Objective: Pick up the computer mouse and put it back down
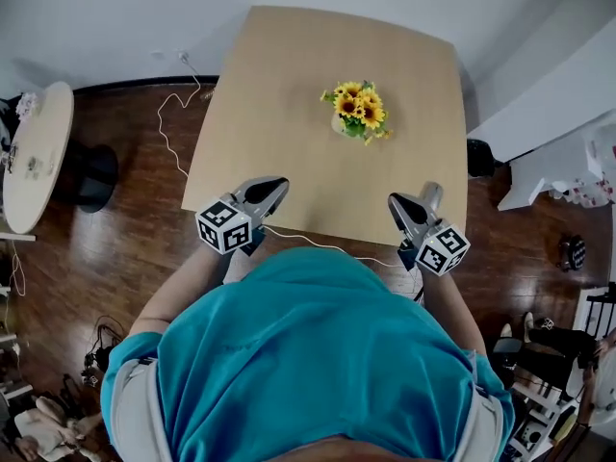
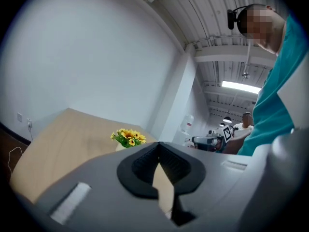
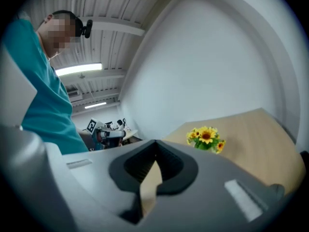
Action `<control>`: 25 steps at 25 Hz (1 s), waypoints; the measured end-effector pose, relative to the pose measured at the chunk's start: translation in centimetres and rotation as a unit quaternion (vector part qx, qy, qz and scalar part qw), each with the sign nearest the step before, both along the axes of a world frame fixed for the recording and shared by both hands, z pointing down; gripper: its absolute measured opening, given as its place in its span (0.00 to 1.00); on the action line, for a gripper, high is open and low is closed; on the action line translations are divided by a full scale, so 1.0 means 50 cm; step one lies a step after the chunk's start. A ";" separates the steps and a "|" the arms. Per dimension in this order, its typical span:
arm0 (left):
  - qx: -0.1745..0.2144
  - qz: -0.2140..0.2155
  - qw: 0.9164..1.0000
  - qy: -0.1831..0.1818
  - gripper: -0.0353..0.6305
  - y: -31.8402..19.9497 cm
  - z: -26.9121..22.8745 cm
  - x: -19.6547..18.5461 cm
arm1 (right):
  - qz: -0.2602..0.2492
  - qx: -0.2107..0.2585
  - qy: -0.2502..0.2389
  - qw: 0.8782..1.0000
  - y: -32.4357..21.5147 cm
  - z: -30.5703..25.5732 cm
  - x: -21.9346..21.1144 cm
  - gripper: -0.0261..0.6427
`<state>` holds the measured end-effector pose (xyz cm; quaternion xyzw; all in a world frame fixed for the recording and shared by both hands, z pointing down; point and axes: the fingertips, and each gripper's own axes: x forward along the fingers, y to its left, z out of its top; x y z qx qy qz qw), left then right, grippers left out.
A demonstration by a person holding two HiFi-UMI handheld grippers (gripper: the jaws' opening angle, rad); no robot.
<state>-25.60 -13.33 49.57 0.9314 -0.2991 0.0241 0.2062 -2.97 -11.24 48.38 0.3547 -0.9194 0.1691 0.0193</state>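
Note:
No computer mouse shows in any view. My left gripper hangs over the near left edge of the light wooden table, and my right gripper over the near right edge. Both point out across the tabletop. In the left gripper view the left gripper has its dark pads meeting at the tips with nothing between them. The right gripper looks the same in its own view, pads together and empty.
A small pot of sunflowers stands on the far middle of the table. A white cable trails over the dark wooden floor at the left. A round white table stands further left. White furniture lies to the right.

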 end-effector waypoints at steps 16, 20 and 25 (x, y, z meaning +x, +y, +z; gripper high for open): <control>-0.012 -0.052 0.999 -0.008 0.06 -0.049 -0.025 -0.127 | -0.068 -0.001 -0.045 0.997 -0.093 0.035 -0.189 0.04; -0.001 -0.067 0.998 0.002 0.06 -0.079 -0.027 -0.233 | -0.071 0.004 -0.038 0.997 -0.106 0.041 -0.283 0.04; 0.005 -0.046 0.999 0.022 0.06 -0.121 -0.008 -0.450 | -0.037 0.006 -0.022 0.999 -0.117 0.061 -0.470 0.04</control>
